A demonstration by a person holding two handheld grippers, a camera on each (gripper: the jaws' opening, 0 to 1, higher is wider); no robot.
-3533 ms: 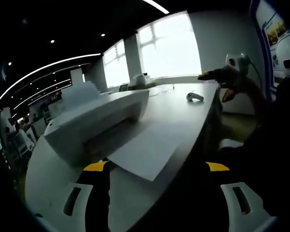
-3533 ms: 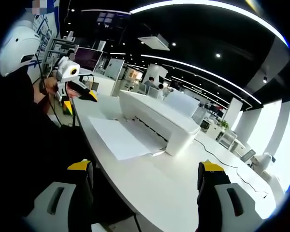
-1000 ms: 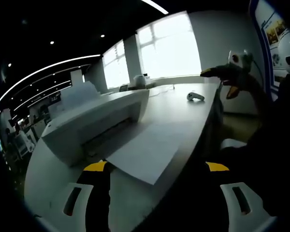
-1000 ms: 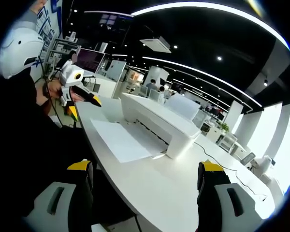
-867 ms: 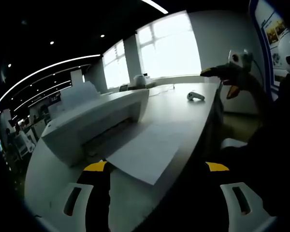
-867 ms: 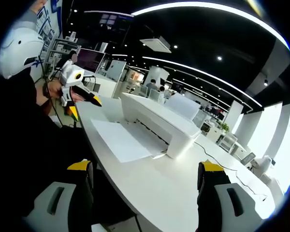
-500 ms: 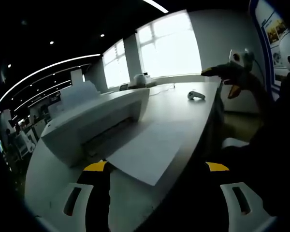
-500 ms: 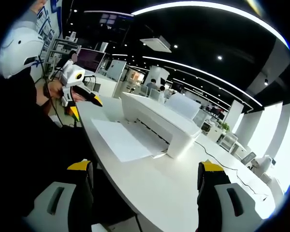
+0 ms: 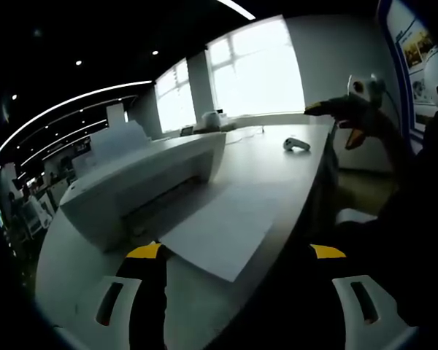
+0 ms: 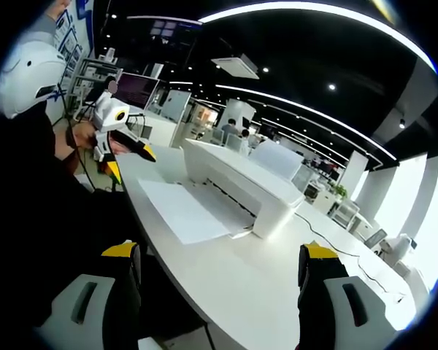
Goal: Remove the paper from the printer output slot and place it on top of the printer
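A: Where is the paper?
B: The sheet of paper point(image 9: 223, 227) lies flat on the white table point(image 9: 285, 171), its far edge at the printer's output slot point(image 9: 164, 208). In the right gripper view the same sheet point(image 10: 186, 210) runs out from the front of the white printer point(image 10: 237, 186) toward the table edge.

A: And the grippers?
B: The left gripper point(image 9: 237, 273) has its yellow-tipped jaws spread wide with nothing between them; it hangs short of the paper's near corner. The right gripper point(image 10: 217, 273) is just as wide apart and empty, above the near table edge point(image 10: 226, 292).

A: Does either one appear in the other's view?
B: Yes. The right gripper point(image 9: 347, 120) shows held up beyond the table, and the left gripper point(image 10: 120, 149) shows by the table's far end.

A: Anything else on the table?
B: A small white handheld device point(image 9: 296, 145) near the window end, and a cable point(image 10: 343, 251) behind the printer.
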